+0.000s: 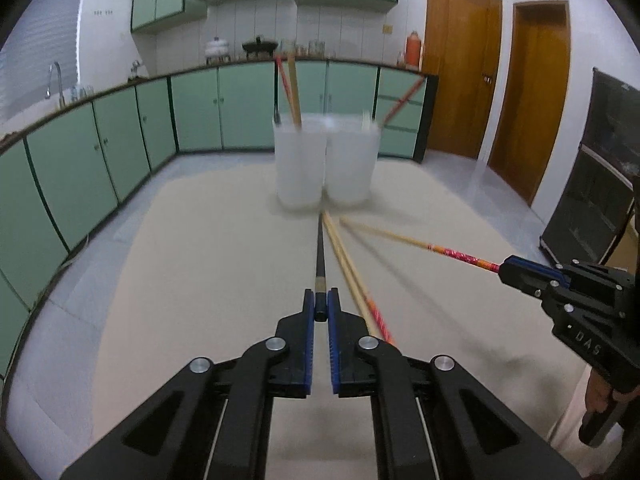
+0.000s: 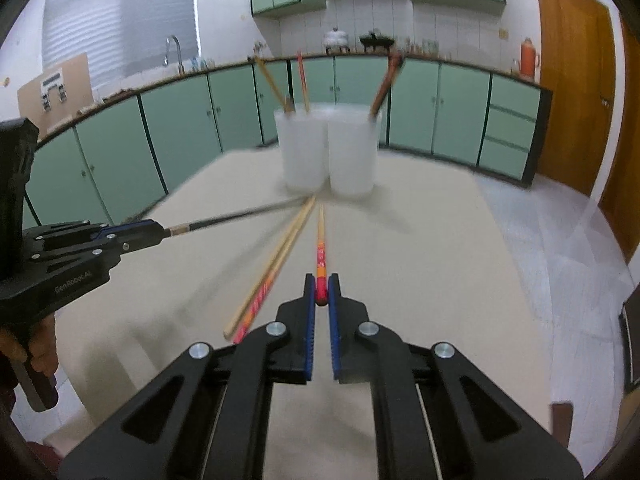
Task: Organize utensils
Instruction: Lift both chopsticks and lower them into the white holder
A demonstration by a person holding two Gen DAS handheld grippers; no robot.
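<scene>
Left gripper (image 1: 321, 308) clamps a black chopstick (image 1: 320, 256); right gripper (image 2: 321, 294) clamps a red-patterned chopstick (image 2: 321, 240).

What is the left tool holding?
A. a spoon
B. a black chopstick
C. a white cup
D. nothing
B: the left tool is shut on the end of a black chopstick that points toward the white cups.

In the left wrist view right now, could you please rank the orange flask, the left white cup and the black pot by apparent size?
1. The left white cup looks largest, though it stands much nearer the camera.
2. and 3. The orange flask and black pot, both far away on the counter, look too alike to rank.
</scene>
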